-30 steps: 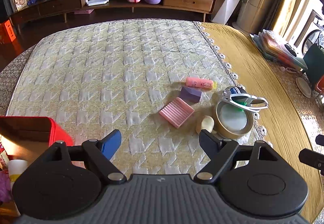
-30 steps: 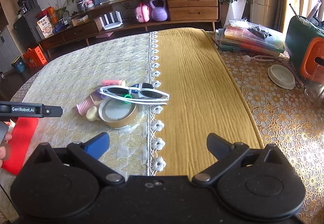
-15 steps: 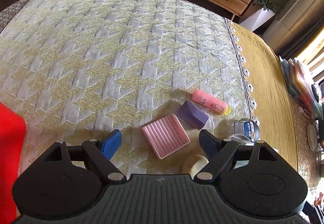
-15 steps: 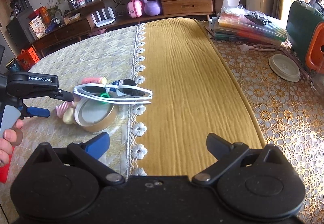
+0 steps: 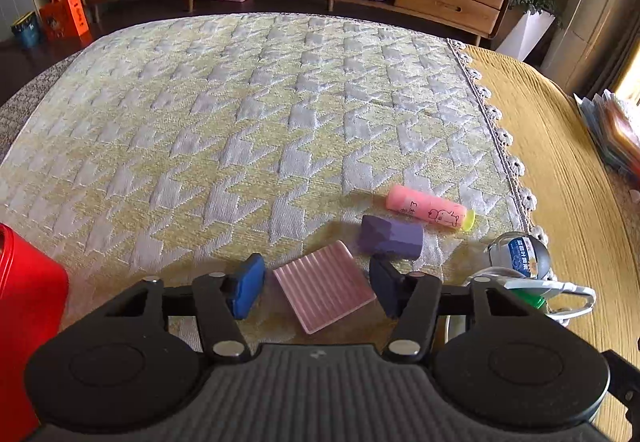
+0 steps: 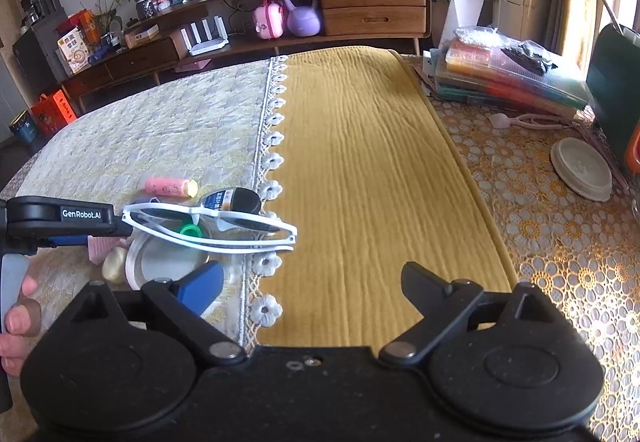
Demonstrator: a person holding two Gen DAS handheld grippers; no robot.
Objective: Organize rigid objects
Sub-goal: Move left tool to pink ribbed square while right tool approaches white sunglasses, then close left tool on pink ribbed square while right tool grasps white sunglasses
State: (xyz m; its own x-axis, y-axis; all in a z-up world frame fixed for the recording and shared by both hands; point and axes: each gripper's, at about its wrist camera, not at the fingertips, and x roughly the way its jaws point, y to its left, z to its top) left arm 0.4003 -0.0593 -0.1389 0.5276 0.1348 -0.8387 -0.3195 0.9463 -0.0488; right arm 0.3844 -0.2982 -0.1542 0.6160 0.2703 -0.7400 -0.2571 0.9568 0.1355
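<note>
- My left gripper (image 5: 318, 288) was tipped down over the pink ribbed soap dish (image 5: 325, 285), which lay flat on the quilted cloth (image 5: 240, 130). Its jaws were closing, with the dish between them, and I could not tell if the pads were touching it.
- A purple block (image 5: 391, 237) lay just beyond the dish, with a pink tube (image 5: 430, 207) behind it.
- My right gripper (image 6: 312, 288) was wide, its jaws closing slightly with nothing between them, over the yellow runner (image 6: 372, 178).
- White sunglasses (image 6: 212, 223) rested across a round tin (image 6: 168, 262).
</note>
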